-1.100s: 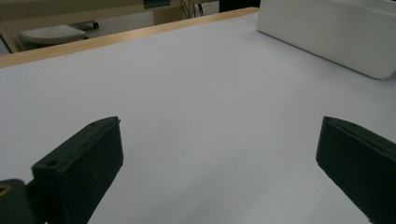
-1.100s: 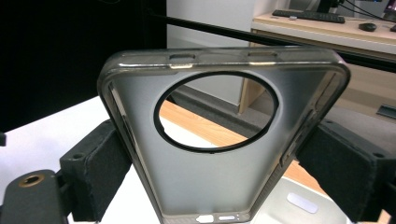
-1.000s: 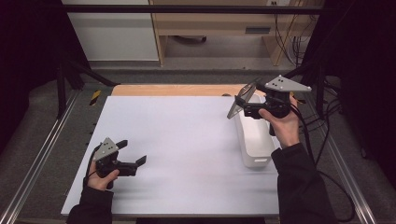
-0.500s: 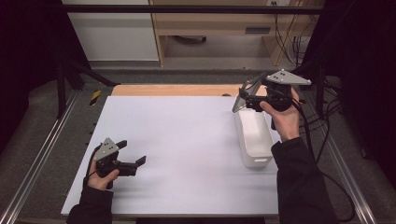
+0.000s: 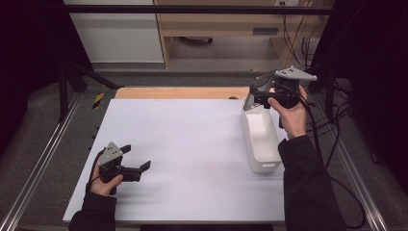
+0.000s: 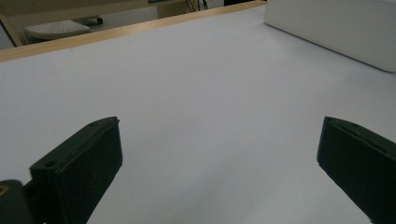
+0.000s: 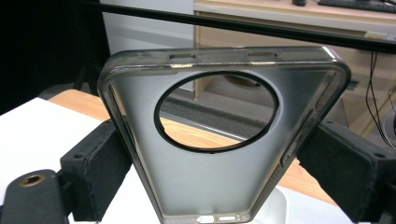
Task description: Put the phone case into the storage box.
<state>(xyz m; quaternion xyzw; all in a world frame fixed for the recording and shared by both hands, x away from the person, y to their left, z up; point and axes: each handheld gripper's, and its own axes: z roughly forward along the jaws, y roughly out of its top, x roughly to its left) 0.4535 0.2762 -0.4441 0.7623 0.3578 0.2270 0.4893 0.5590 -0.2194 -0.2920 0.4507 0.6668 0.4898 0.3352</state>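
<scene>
Here, clear phone case (image 7: 219,154) clamped between right gripper (image 5: 255,94) jaws above white bin (image 5: 262,137), left gripper (image 5: 134,161) wide open, empty.

Overhead forward-down view plus two close jaw-level views, all sharing the white table (image 5: 192,144).

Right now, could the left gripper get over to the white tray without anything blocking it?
Probably yes. The left gripper sits open and empty near the table's front left, and only bare white tabletop lies between it and the white tray. The right gripper, holding a phone case, hovers over the tray's far end.
</scene>
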